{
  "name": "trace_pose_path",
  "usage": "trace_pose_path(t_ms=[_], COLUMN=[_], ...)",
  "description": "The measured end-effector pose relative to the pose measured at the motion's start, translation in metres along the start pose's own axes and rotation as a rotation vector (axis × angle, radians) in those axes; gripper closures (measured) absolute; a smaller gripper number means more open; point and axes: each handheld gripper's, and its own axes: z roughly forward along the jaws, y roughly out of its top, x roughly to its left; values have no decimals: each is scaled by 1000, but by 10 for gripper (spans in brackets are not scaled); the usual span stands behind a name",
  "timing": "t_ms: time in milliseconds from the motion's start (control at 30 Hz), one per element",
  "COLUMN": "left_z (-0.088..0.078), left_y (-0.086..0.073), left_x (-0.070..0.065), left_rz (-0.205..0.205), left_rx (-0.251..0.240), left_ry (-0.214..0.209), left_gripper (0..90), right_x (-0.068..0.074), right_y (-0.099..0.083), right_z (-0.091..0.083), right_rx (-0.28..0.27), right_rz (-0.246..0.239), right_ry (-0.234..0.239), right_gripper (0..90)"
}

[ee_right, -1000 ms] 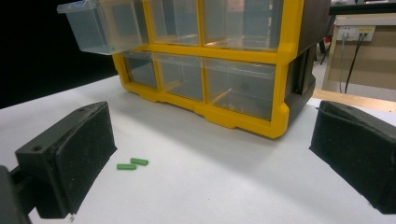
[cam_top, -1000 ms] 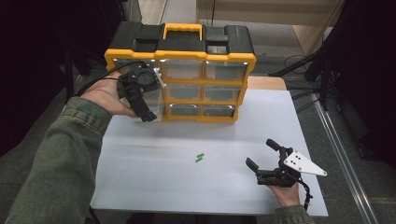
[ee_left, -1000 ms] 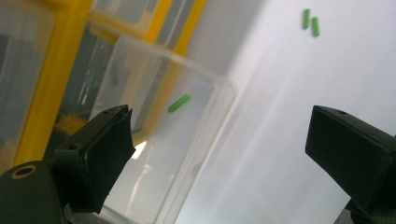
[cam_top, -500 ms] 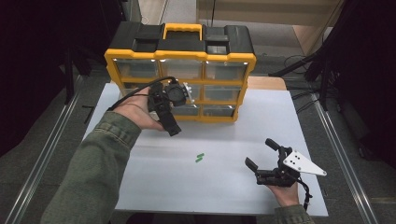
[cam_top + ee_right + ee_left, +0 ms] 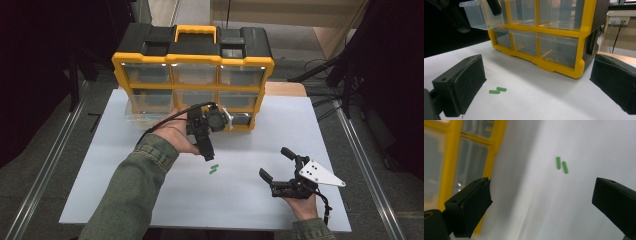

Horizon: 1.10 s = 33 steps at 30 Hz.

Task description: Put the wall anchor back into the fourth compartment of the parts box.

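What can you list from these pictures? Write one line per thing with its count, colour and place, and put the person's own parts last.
Drawer organiser: one, yellow frame with black top and clear drawers, standing at the far edge of the table.
Pulled-out drawer: one, clear, sticking out of the organiser's left column, middle row.
Green pieces: two, small rods side by side on the table, apart from both tools.
Table: one, white top.
Left tool: one, black, jaws open, just above the green pieces.
Right tool: one, black with a grey plate, jaws open, near the table's right front.
Left hand: one, olive sleeve, holding the left tool.
Right hand: one, holding the right tool.
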Motion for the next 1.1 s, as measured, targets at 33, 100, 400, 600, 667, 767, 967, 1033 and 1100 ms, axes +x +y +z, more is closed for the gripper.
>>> trace_pose_path(t_ms=[33,100,400,600,667,767,967,1033,1100], left_z=[4,11,37,58,65,75,91,98,103], left_y=[2,6,16,17,16,14,11,11,10], left_x=[-1,-1,-2,-2,0,3,1,-1,-1], left_rz=[9,14,38,38,43,45,9,12,18], left_rx=[6,8,-15,-20,-24,-24,-8,1,5], left_ry=[0,-7,-30,-45,-57,-52,-69,-74,-79], left_gripper=[23,23,24,24,24,24,25,25,25], right_x=[0,1,0,3,3,2,3,3,3], right_y=[0,0,0,-1,-1,-2,-2,-2,-2], right_z=[0,1,-1,1,1,1,2,2,2], right_rx=[3,4,5,22,22,26,32,32,32], right_rz=[-2,-4,-6,-13,-13,-12,-22,-23,-22], right_ry=[-2,-5,-16,-8,-10,-10,-8,-6,-4], right_gripper=[0,0,0,0,0,0,0,0,0])
